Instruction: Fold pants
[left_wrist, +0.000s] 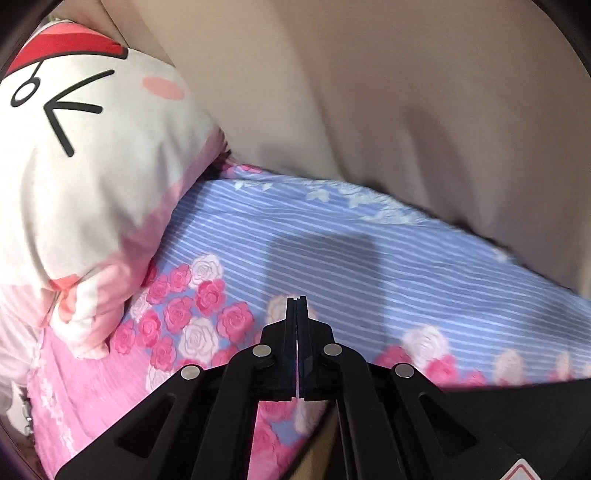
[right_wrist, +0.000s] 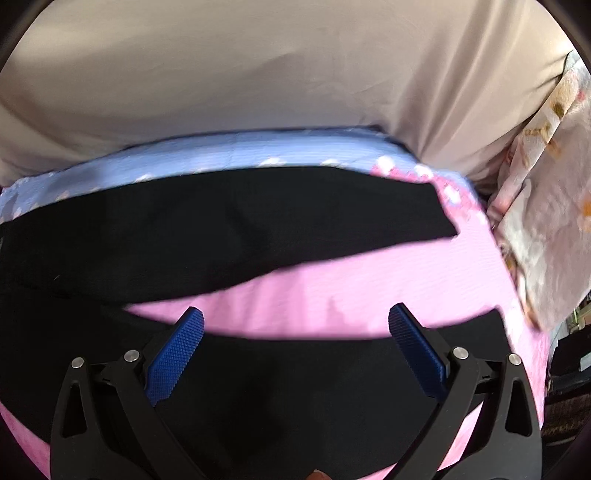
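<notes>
Both wrist views close, angled down over bed sheet (left_wrist: 369, 240); shared: sheet (right_wrist: 369, 288), beige wall (left_wrist: 406, 92)

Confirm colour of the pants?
Black pants, plain, no visible pattern, lying on the pink bedsheet. Shows best in the right wrist view.

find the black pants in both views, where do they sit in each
Left wrist view: only a black edge of the pants at lower right, beside the shut left gripper.
Right wrist view: the pants fill the middle and bottom, two legs spread apart, under the open right gripper.
Shared landmark: the floral bedsheet.
</notes>
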